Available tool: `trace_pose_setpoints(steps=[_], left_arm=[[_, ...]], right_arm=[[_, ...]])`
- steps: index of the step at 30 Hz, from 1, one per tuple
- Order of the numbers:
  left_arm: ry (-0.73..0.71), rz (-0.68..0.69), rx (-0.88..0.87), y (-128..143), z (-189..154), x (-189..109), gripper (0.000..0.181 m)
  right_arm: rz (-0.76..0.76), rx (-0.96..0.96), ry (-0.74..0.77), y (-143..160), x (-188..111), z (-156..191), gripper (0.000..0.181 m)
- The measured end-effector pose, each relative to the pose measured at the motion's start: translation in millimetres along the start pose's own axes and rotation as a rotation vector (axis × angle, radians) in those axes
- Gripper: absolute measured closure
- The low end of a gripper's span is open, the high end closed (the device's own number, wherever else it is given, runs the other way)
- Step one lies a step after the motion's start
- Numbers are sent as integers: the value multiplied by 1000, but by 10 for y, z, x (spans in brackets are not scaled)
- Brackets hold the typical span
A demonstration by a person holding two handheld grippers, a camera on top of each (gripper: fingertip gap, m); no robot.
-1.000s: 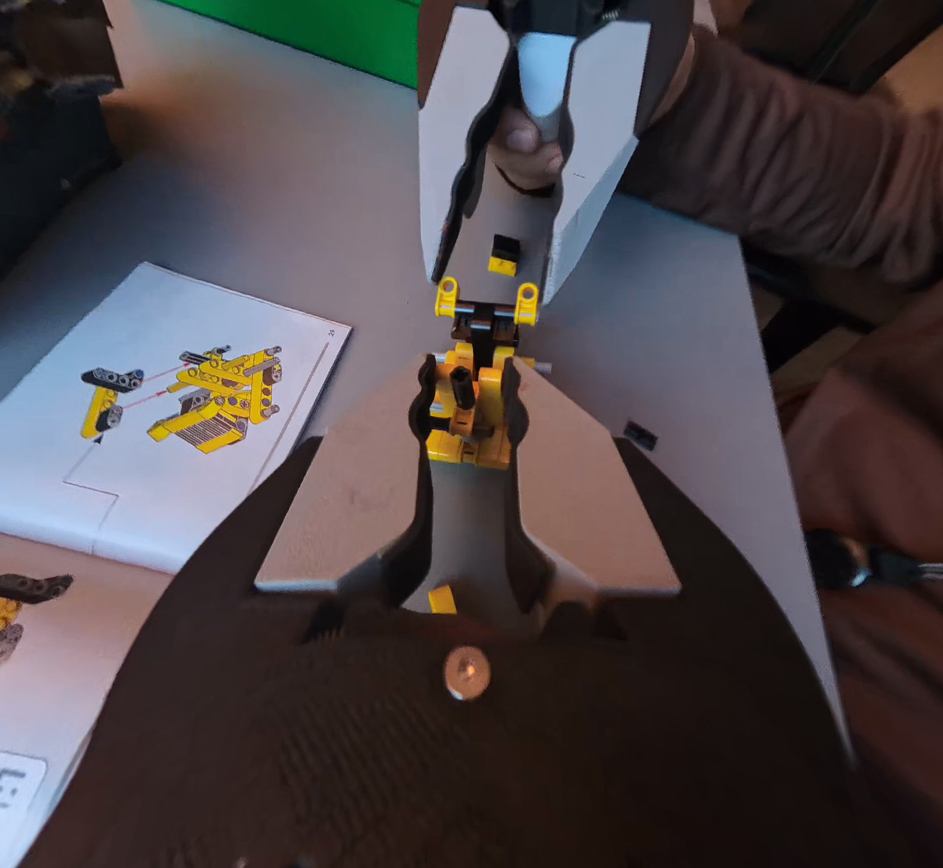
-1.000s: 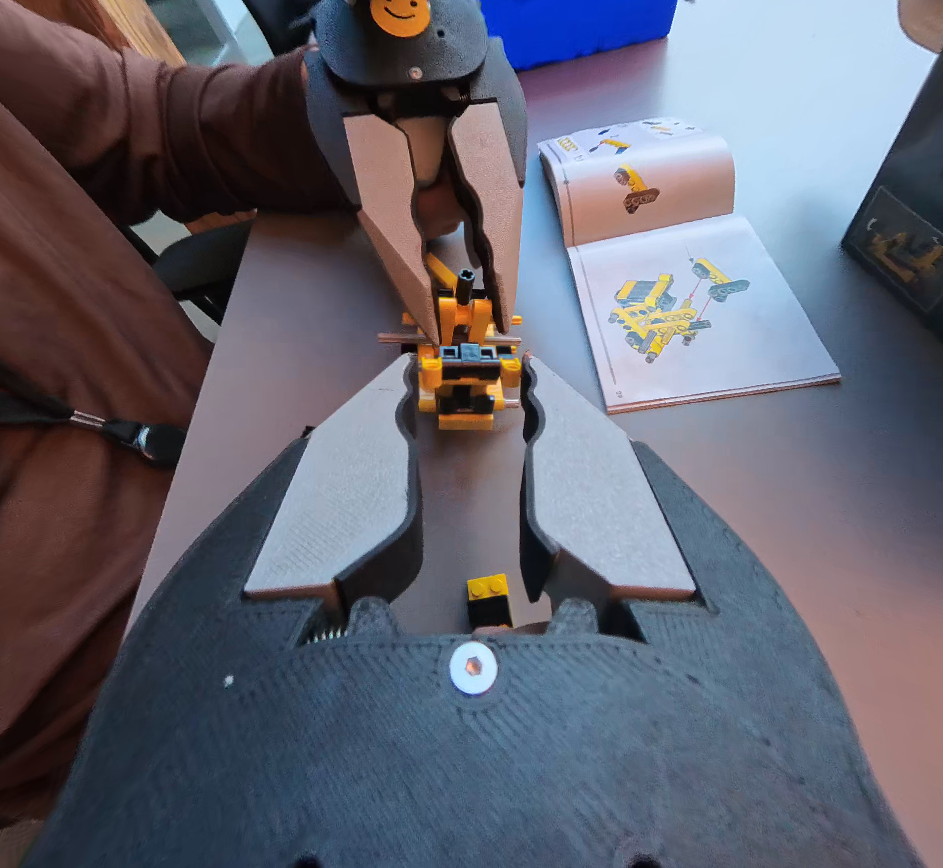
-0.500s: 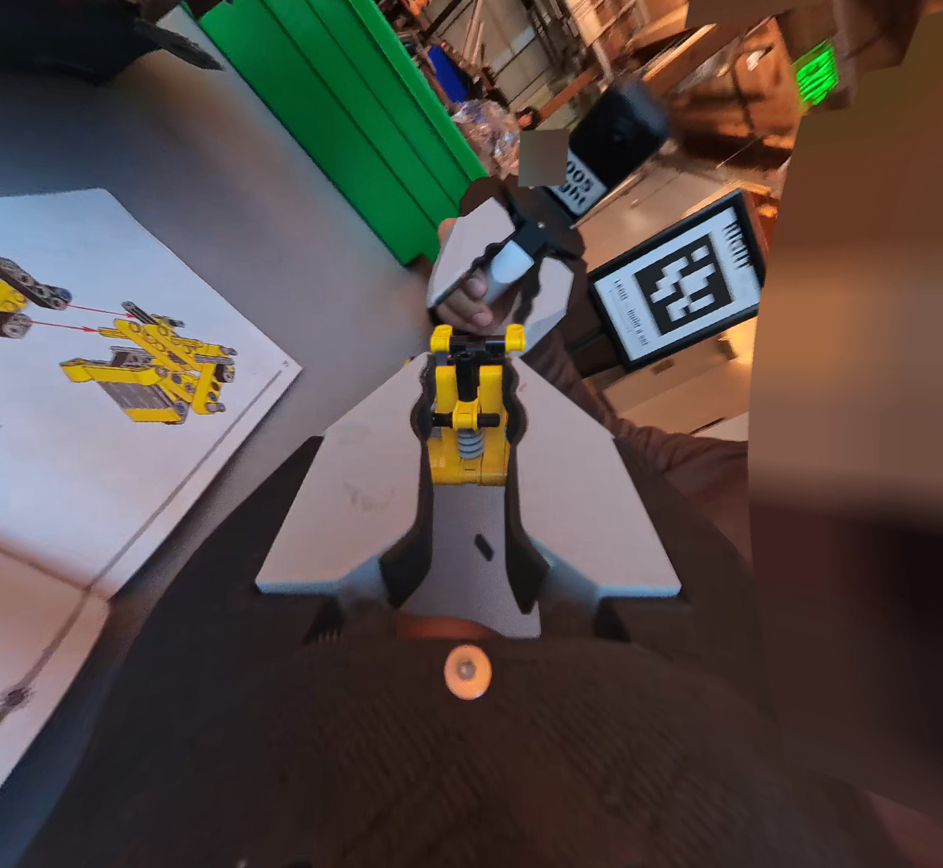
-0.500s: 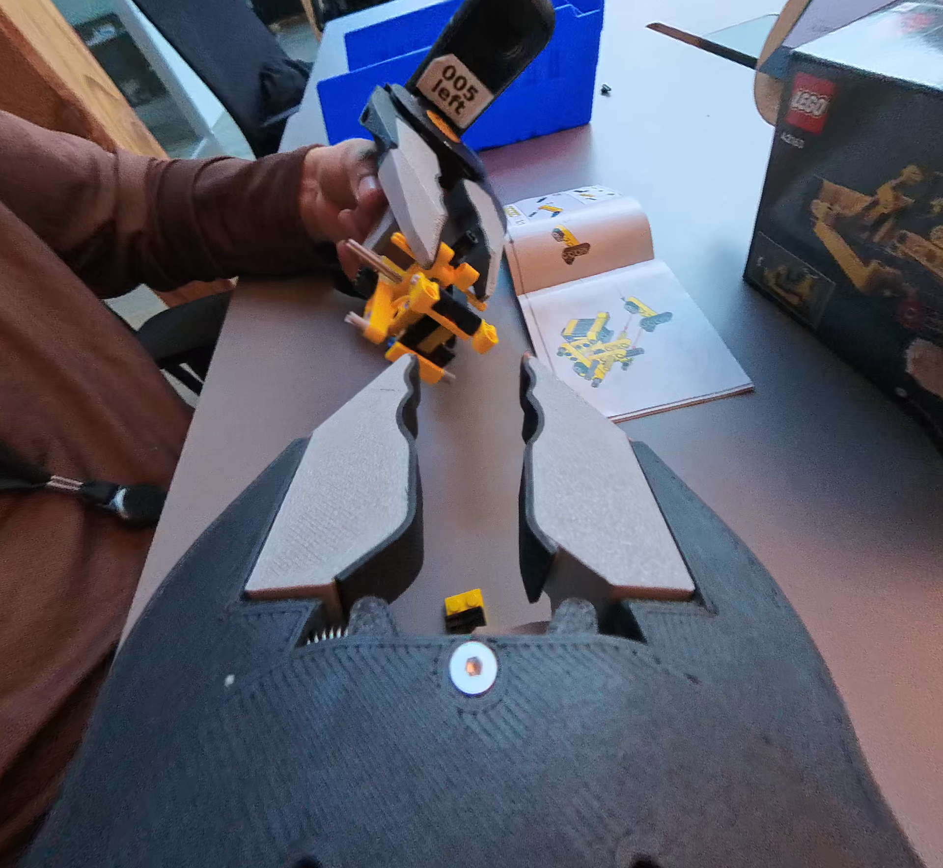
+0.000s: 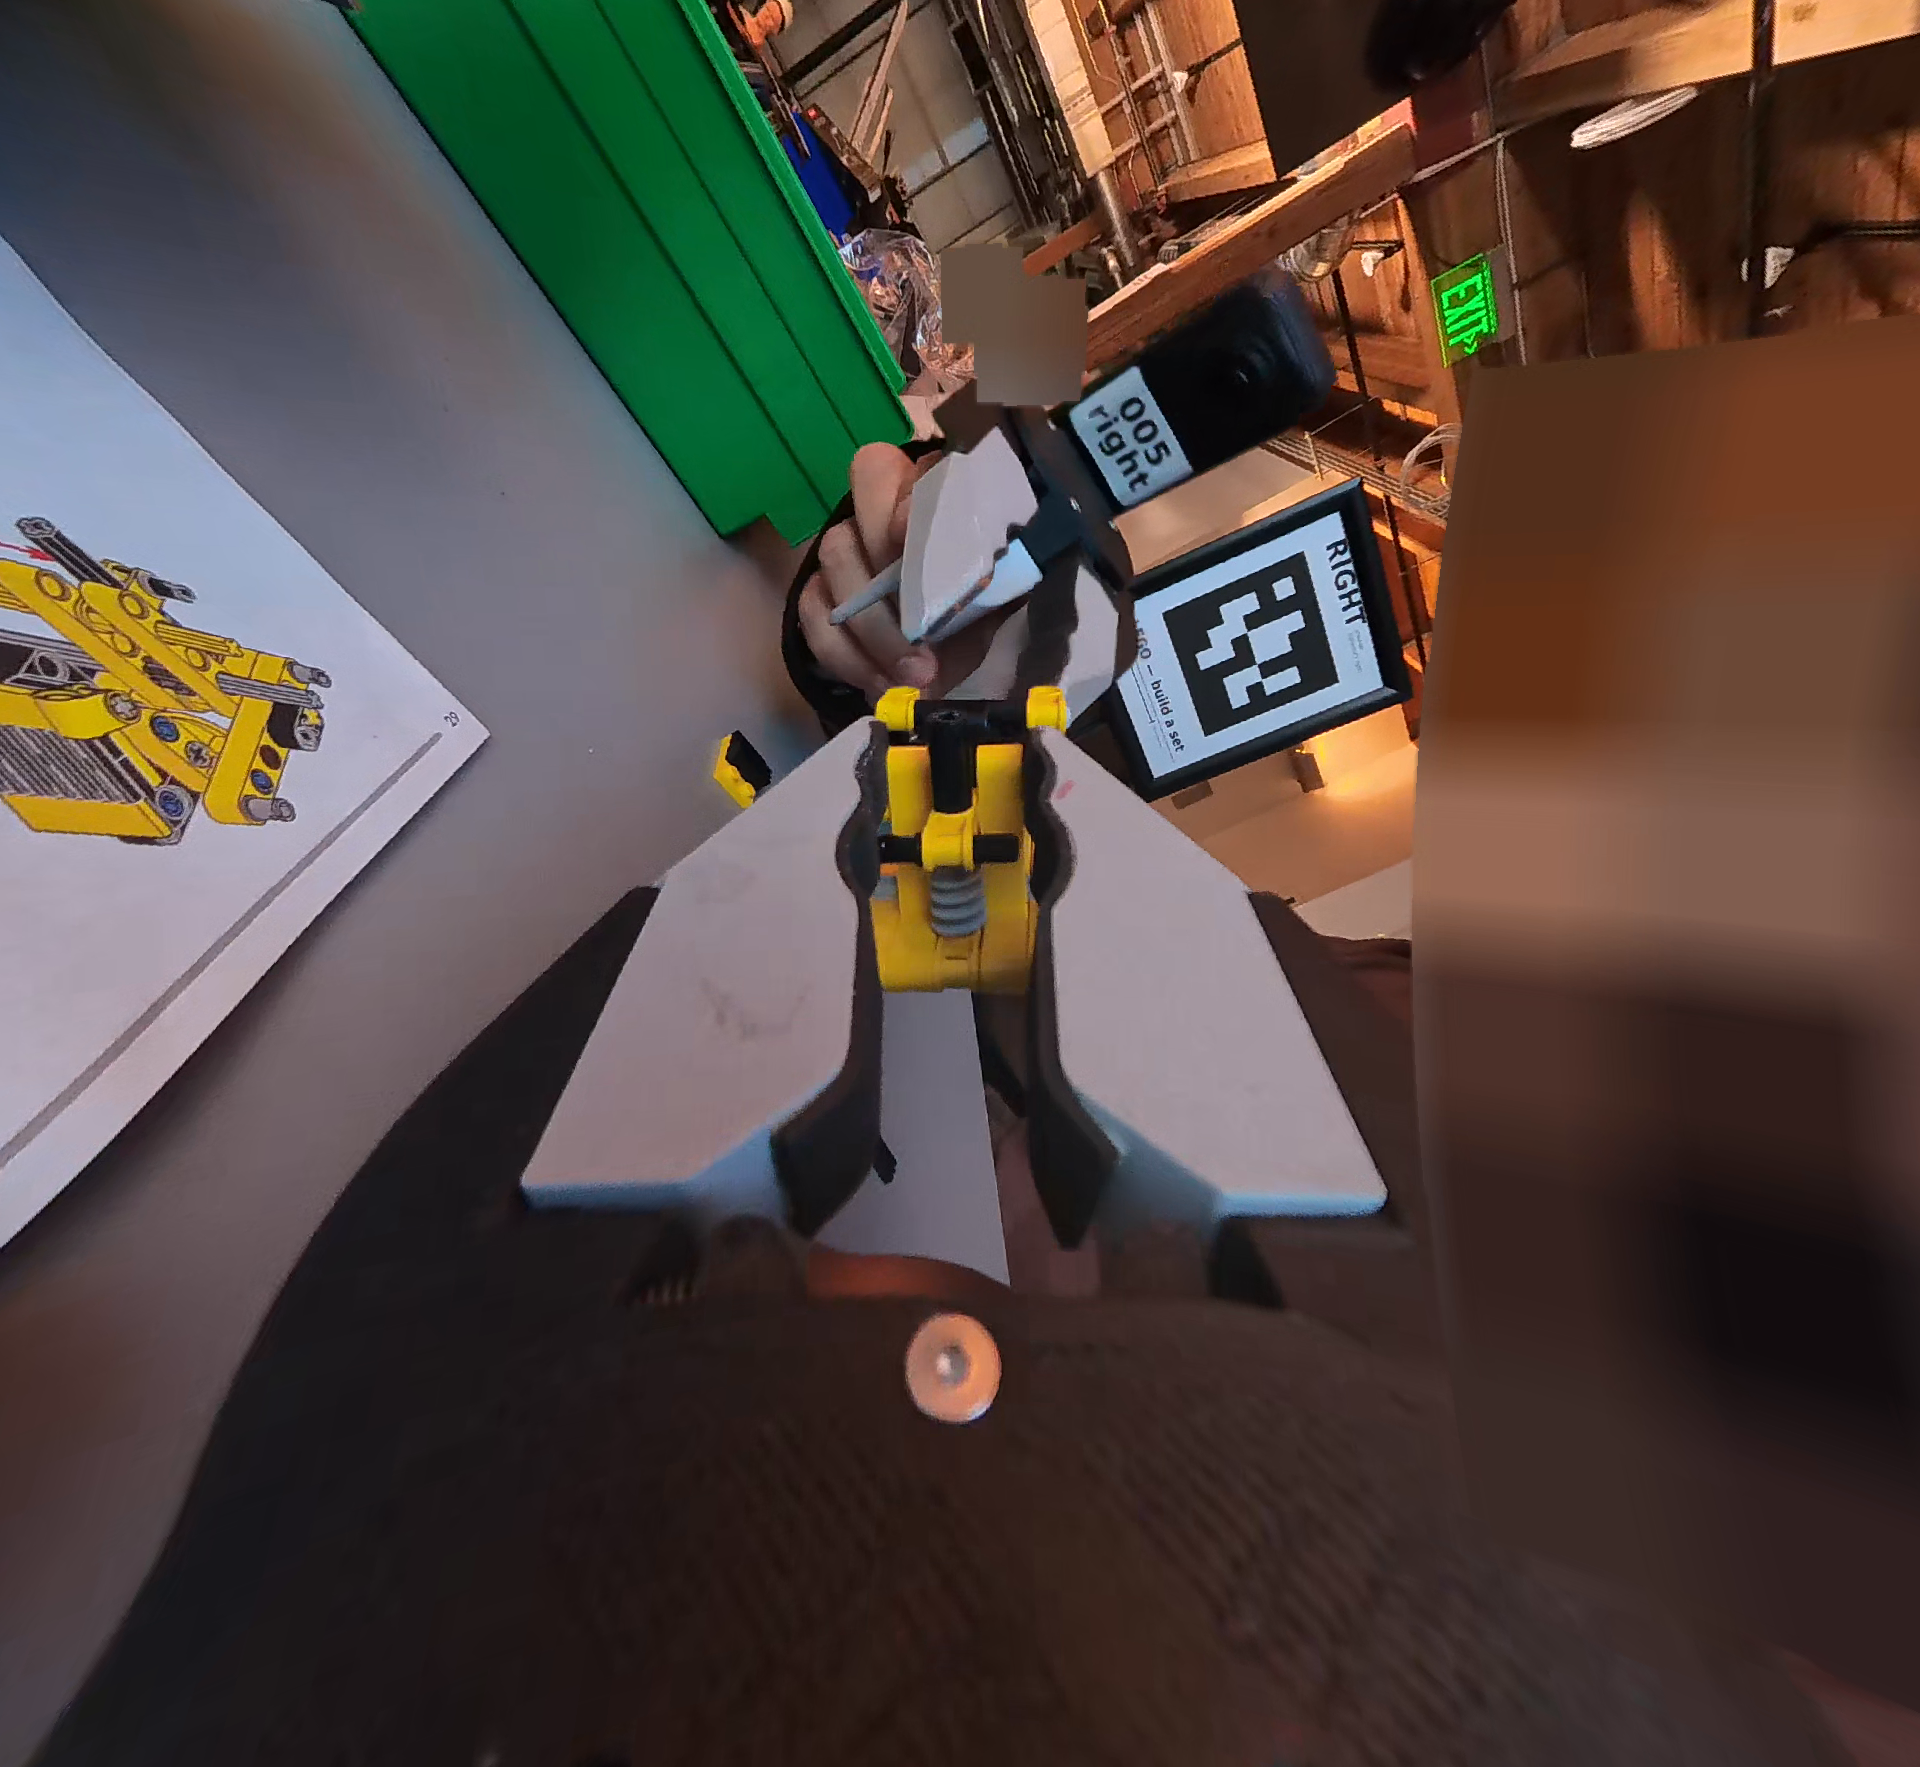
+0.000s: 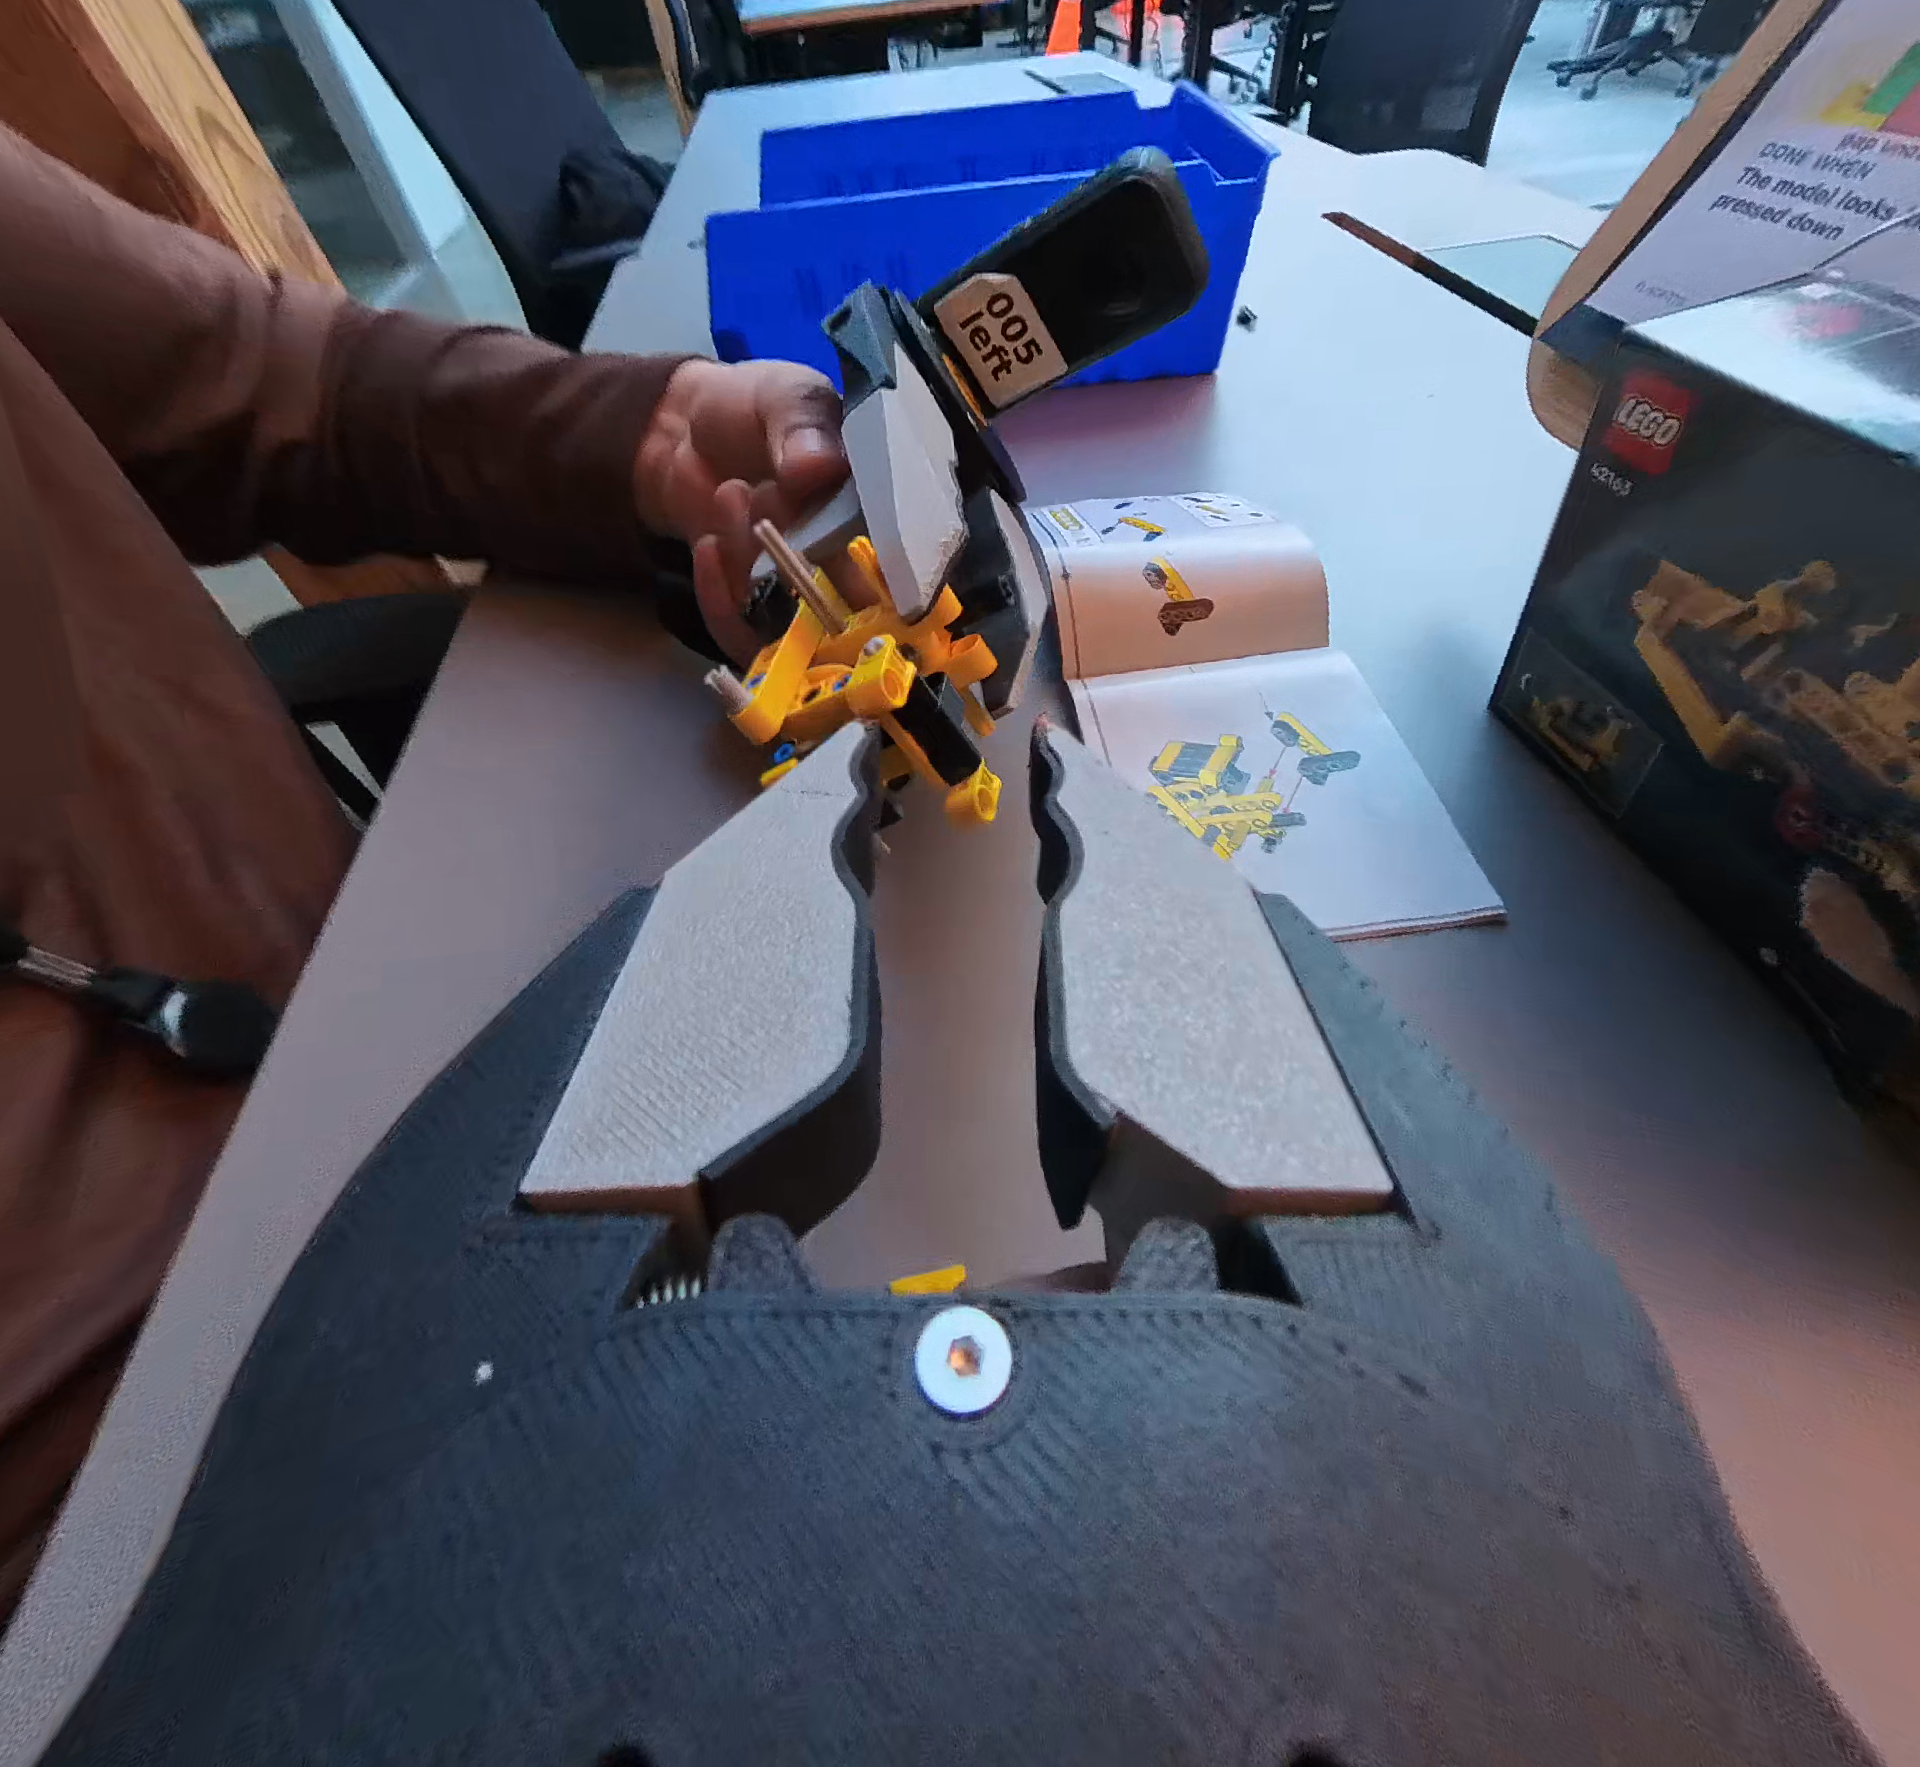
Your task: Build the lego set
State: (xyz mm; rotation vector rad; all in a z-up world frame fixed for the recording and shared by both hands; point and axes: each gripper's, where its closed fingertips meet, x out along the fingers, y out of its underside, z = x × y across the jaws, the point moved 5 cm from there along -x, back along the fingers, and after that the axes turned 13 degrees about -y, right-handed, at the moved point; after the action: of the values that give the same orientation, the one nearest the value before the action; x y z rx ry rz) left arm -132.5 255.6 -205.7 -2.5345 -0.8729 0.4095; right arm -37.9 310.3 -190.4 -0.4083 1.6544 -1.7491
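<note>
My left gripper [image 5: 956, 782] is shut on the yellow and black lego assembly [image 5: 954, 870], holding it off the grey table [image 5: 364, 315] and rolled to one side. In the right wrist view the assembly [image 6: 831, 678] hangs tilted from the left gripper [image 6: 961, 647], with a tan axle sticking out. My right gripper [image 6: 951, 761] is open and empty, its tips just short of the assembly's lower end. It also shows beyond the assembly in the left wrist view [image 5: 966, 564]. A small yellow and black brick [image 5: 740, 767] lies on the table; it also shows in the right wrist view [image 6: 928, 1281].
The open instruction booklet [image 6: 1247, 730] lies right of the assembly. The dark lego box [image 6: 1714, 678] stands at the right. A blue bin [image 6: 987, 231] is at the back, a green bin [image 5: 623, 211] at the other side. A framed marker sign [image 5: 1257, 637] stands nearby. Left and right tips are no more than a few centimetres apart.
My left gripper has lifted the assembly off the table and rolled it sideways. My right gripper, which had its fingers beside the assembly, has drawn back and stayed open.
</note>
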Motion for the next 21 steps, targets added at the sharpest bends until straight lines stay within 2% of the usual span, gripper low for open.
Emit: trace_pose_setpoints(steps=[4, 6, 8, 13, 16, 19, 21], left_arm=[[9, 10, -9, 22, -11, 18, 158], [4, 13, -4, 33, -9, 27, 158], [8, 26, 11, 40, -10, 23, 158], [-62, 59, 102, 48, 28, 5, 158], [-164, 64, 216, 5, 103, -60, 158], [-194, 54, 284, -55, 74, -140, 157], [-240, 78, 396, -29, 35, -153, 158]], right_arm=[[89, -125, 44, 51, 64, 35, 158], [107, -192, 54, 42, 78, 77, 170], [117, -244, 71, 32, 79, 102, 171], [119, -175, 23, 74, 92, 98, 172], [117, -133, -17, 91, 73, 110, 173], [127, -91, -16, 127, 80, 78, 175], [140, -53, -13, 171, 102, 46, 176]])
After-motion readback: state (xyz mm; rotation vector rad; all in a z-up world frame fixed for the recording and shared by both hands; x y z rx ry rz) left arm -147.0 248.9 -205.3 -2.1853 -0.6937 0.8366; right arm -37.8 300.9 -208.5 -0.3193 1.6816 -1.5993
